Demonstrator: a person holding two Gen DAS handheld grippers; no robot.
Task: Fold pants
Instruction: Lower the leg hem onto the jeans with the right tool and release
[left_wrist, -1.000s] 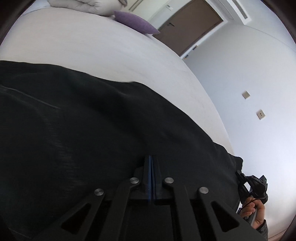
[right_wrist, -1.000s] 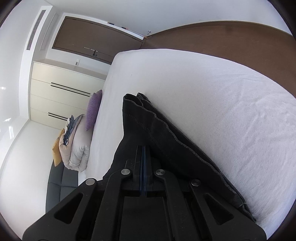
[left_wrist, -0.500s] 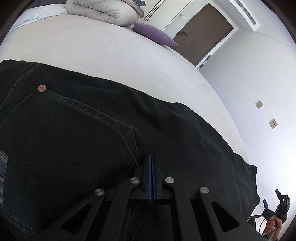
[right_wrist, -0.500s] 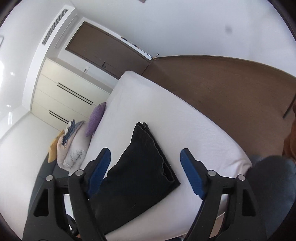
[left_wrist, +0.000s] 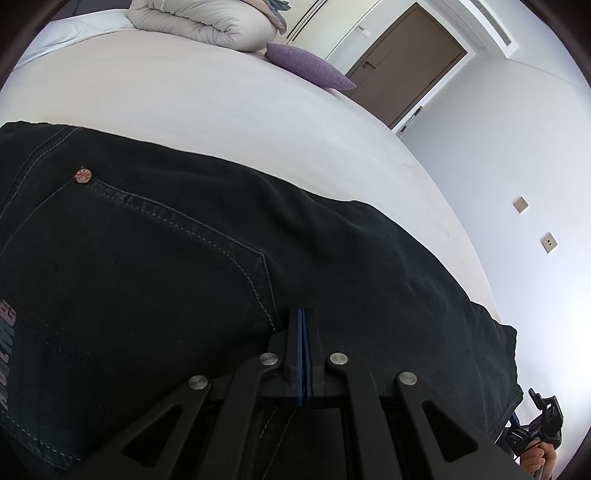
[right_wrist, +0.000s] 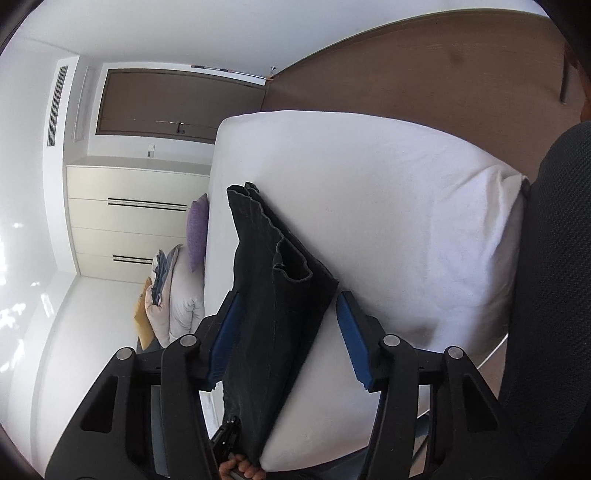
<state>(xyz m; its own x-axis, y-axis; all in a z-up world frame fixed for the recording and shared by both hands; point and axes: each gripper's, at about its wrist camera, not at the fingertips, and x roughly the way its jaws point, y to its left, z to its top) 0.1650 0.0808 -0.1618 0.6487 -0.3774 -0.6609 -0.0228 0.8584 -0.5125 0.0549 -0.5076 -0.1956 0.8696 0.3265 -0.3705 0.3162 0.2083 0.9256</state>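
Black jeans lie folded on the white bed, back pocket and rivet facing up. My left gripper is shut, its blue pads pressed together low over the jeans near the pocket seam; whether cloth is pinched I cannot tell. In the right wrist view the jeans lie as a long folded strip near the bed's edge. My right gripper is open above the near end of the strip, its blue pads on either side and holding nothing. The right gripper also shows in the left wrist view.
A rolled grey duvet and a purple pillow lie at the head of the bed. A brown door and cream drawers stand beyond. A dark chair back is at the right.
My right gripper let go of the jeans, opened and pulled back, then came closer over the strip's near end. The left gripper stayed shut and the jeans settled flat under it.
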